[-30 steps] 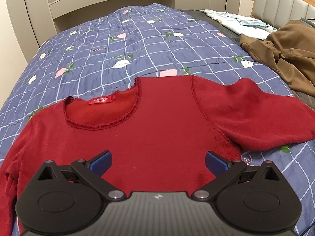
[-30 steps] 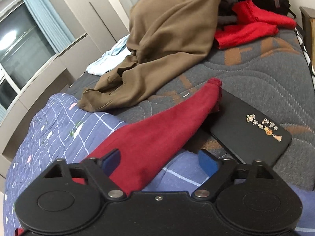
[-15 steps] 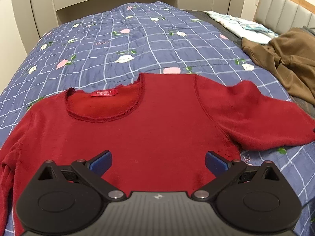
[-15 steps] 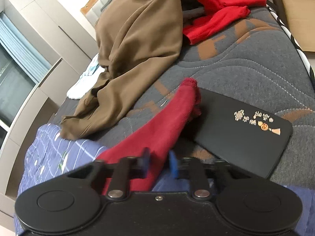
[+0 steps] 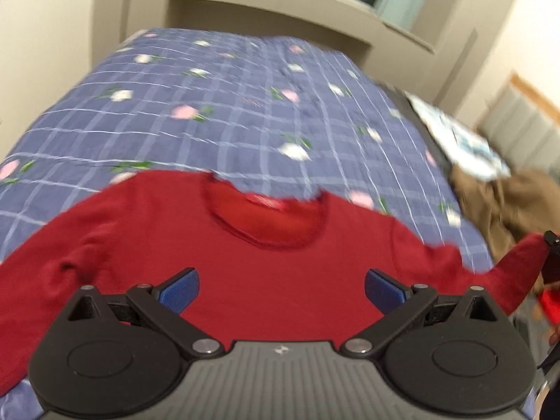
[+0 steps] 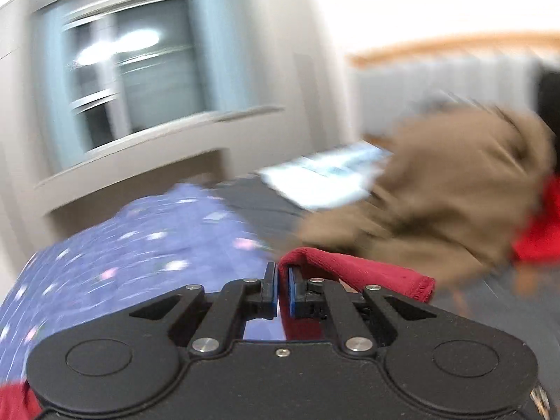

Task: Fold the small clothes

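Red sweater (image 5: 266, 280) sleeve (image 6: 360, 273) pinched by right tongs (image 6: 282, 292); left tongs (image 5: 281, 288) wide, empty; brown garment (image 6: 437, 203) nearby.

No readable text; red neck label (image 5: 267, 202) inside red sweater (image 5: 280, 280) collar too blurred

The left wrist camera is looking steeply down, close over the red sweater (image 5: 266, 280) on the bed (image 5: 227, 112); the right one is facing nearly level across it, both sharing the brown garment (image 6: 455, 189)
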